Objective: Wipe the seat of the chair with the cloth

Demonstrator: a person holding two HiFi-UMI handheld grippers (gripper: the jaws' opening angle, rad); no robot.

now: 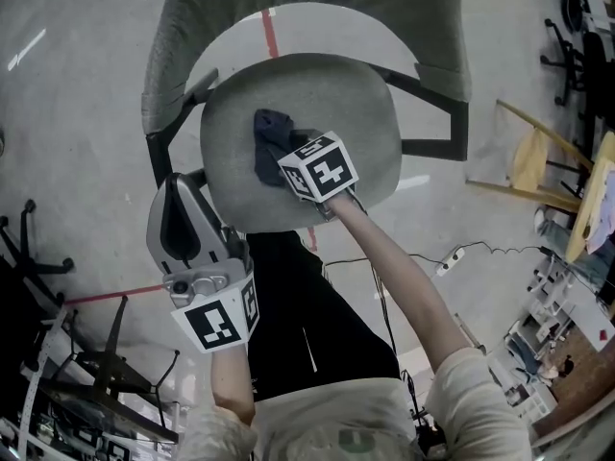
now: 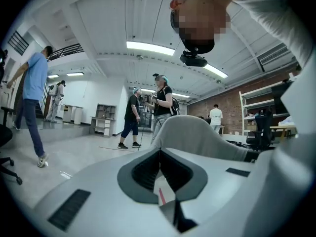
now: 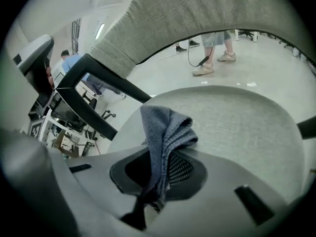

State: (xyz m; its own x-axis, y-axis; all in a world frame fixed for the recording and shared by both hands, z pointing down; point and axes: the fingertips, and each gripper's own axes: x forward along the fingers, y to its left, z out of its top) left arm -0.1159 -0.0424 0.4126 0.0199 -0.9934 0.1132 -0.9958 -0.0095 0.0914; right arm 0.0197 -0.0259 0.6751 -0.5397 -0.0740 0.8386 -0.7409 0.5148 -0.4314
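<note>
Over the grey seat [image 1: 357, 113], right hand-held gripper [image 3: 161, 157] clamps cloth [image 3: 165, 127]; left hand-held gripper [image 2: 159, 154] clenched.

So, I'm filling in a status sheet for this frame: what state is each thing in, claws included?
left claw: shut, nothing in it, held beside the chair.
right claw: shut on the cloth, over the seat.
cloth: bunched up, pinched at one end by the right claw.
chair seat: level, bare apart from the cloth.
</note>
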